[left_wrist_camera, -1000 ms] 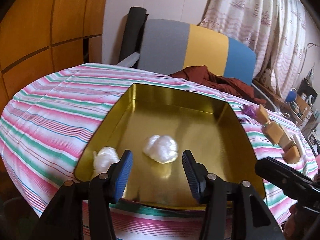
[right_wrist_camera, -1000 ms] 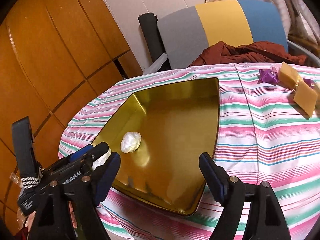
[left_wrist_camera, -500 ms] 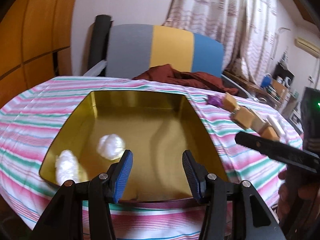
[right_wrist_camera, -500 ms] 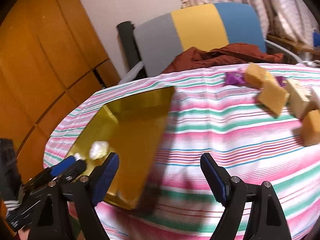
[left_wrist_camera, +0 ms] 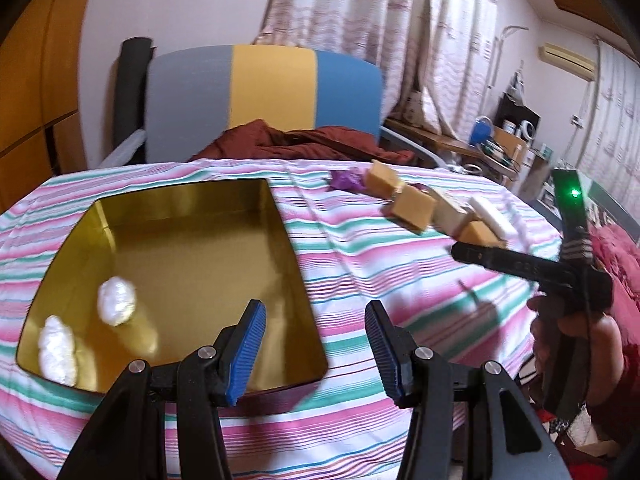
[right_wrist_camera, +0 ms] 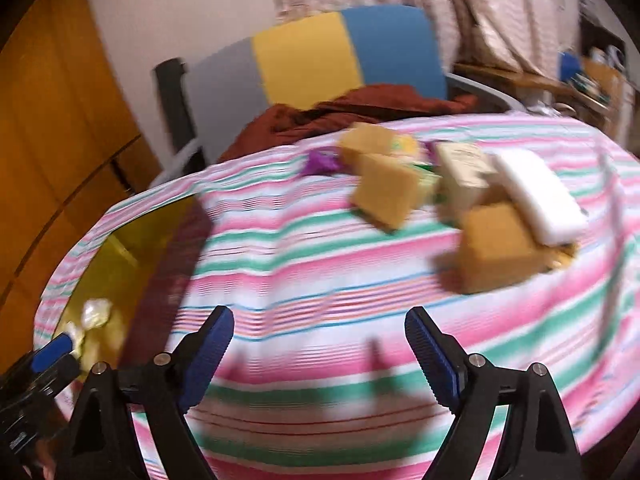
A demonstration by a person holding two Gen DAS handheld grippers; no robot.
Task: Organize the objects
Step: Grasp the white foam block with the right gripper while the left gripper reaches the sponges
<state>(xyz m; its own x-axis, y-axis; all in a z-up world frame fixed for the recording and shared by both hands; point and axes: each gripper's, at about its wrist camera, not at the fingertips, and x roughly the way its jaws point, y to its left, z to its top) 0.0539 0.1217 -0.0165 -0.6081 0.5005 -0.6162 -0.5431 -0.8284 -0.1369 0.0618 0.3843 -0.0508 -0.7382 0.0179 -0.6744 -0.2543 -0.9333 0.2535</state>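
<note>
A gold tin tray (left_wrist_camera: 280,216) lies on the striped tablecloth (left_wrist_camera: 380,276) and holds two white wrapped lumps (left_wrist_camera: 116,301). My left gripper (left_wrist_camera: 314,350) hangs open above the tray's near right corner, nothing between its blue pads. Tan soap-like blocks (right_wrist_camera: 386,190) and a white bar (right_wrist_camera: 538,196) lie in a cluster with a purple wrapper (right_wrist_camera: 320,162). My right gripper (right_wrist_camera: 320,354) hovers over bare cloth in front of that cluster, its jaws opening and holding nothing. In the left wrist view the right gripper (left_wrist_camera: 480,257) reaches toward the blocks (left_wrist_camera: 414,206).
A grey, yellow and blue chair (left_wrist_camera: 264,92) with a dark red cloth (left_wrist_camera: 304,142) stands behind the table. Wooden panels (right_wrist_camera: 52,128) line the left wall. Curtains and a cluttered side table (left_wrist_camera: 496,140) are at the right. A person's hand (left_wrist_camera: 568,332) grips the right tool.
Both grippers have swung right, away from the tray's middle. The right one has left the tray for the blocks and its jaws have widened. The left one's opening is unchanged.
</note>
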